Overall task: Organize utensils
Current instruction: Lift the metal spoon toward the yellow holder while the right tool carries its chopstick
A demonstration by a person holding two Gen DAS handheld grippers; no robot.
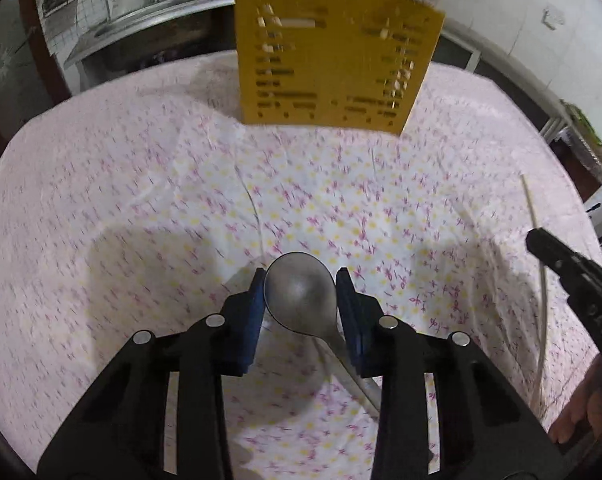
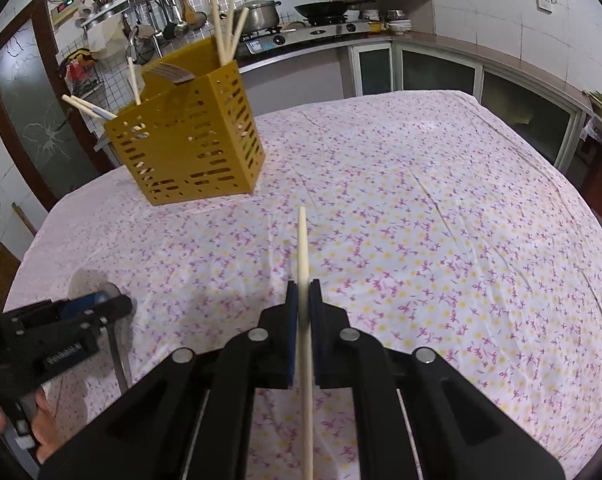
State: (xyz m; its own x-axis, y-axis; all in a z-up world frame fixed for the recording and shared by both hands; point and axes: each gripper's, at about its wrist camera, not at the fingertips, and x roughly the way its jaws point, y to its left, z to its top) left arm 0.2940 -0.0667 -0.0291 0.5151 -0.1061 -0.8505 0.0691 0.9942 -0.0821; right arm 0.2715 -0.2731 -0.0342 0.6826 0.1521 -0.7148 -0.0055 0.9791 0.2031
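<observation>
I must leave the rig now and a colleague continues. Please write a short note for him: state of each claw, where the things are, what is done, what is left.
Left claw: shut on the bowl of a metal spoon, held over the floral tablecloth.
Right claw: shut on one wooden chopstick, pointing forward.
Yellow slotted utensil holder: upright at the table's far side, already holding several chopsticks and a ridged wooden utensil.
Done: those pieces are in the holder.
Left: probably drop the spoon and this chopstick into the holder.

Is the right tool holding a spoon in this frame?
No, the right tool is shut on a pale chopstick; the metal spoon sits between the left tool's pads.
</observation>
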